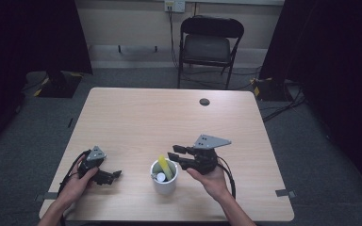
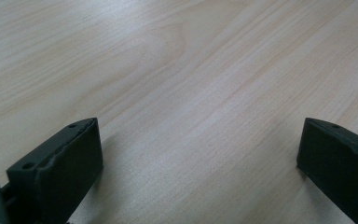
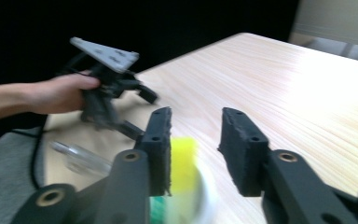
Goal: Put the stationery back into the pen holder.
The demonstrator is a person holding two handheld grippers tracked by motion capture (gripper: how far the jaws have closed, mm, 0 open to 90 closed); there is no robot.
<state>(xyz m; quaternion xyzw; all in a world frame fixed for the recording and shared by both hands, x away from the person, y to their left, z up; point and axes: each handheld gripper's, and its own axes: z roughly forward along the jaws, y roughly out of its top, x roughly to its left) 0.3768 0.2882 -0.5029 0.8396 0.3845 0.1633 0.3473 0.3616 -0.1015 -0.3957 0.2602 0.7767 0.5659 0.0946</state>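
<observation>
A white cup [image 1: 164, 184] stands near the table's front edge with a yellow stick [image 1: 166, 167] leaning in it and a small white round thing [image 1: 160, 177] beside that. My right gripper [image 1: 174, 156] hovers just right of and above the cup, its jaws pointing left. In the right gripper view its jaws [image 3: 196, 127] stand apart, and the yellow stick [image 3: 184, 163] lies below them beside one jaw, with no pad pressing on it. My left gripper [image 1: 116, 174] rests low at the front left, held in a hand. Its jaws [image 2: 200, 140] are wide open over bare wood.
The light wooden table [image 1: 169, 117] has a small black round insert [image 1: 204, 101] at its far side. A black folding chair [image 1: 207, 44] stands beyond the table. Dark curtains hang on both sides. A blurred clear round thing [image 3: 80, 159] lies near the left gripper [image 3: 142, 112].
</observation>
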